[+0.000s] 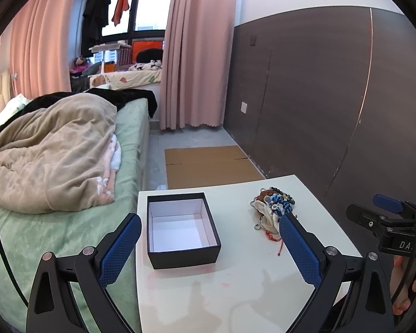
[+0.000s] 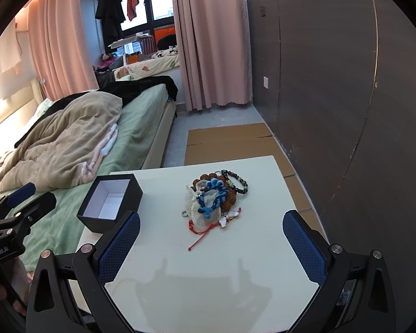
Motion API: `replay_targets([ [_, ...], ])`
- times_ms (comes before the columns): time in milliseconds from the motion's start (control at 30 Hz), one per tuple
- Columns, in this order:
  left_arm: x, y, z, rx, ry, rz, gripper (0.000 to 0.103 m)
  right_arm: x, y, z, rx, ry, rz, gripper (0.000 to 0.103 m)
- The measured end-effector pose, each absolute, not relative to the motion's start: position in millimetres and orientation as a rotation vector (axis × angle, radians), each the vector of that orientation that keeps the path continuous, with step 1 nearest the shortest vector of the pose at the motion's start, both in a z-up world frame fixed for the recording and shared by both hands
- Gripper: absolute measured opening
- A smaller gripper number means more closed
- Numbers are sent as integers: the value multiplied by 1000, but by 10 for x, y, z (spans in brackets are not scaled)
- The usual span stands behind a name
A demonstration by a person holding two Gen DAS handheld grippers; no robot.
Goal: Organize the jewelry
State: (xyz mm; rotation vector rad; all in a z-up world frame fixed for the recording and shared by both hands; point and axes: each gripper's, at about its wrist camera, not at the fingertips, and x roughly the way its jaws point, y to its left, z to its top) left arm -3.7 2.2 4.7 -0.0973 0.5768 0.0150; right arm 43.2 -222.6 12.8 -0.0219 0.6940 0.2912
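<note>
A pile of jewelry point(image 2: 216, 197) lies on the white table point(image 2: 208, 263): blue knotted bracelet, brown and dark bead bracelets, a red cord, a whitish pouch. It also shows in the left wrist view point(image 1: 273, 208). An open black box point(image 1: 181, 227) with a white empty inside stands left of the pile, and shows in the right wrist view point(image 2: 111, 201). My left gripper point(image 1: 210, 222) is open and empty, above the table behind the box. My right gripper point(image 2: 211, 219) is open and empty, just short of the pile.
A bed point(image 1: 55, 194) with green sheet and beige blanket abuts the table's left side. Flattened cardboard point(image 1: 208, 166) lies on the floor beyond the table. A dark panelled wall point(image 1: 319, 97) runs along the right. Pink curtains point(image 1: 197, 50) hang at the back.
</note>
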Motion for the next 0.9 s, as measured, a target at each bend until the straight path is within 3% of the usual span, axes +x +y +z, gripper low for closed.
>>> replay_targets([
  [900,-58,103,84,-110,567,15,100,451,-2211,127,-20,697,277,103],
])
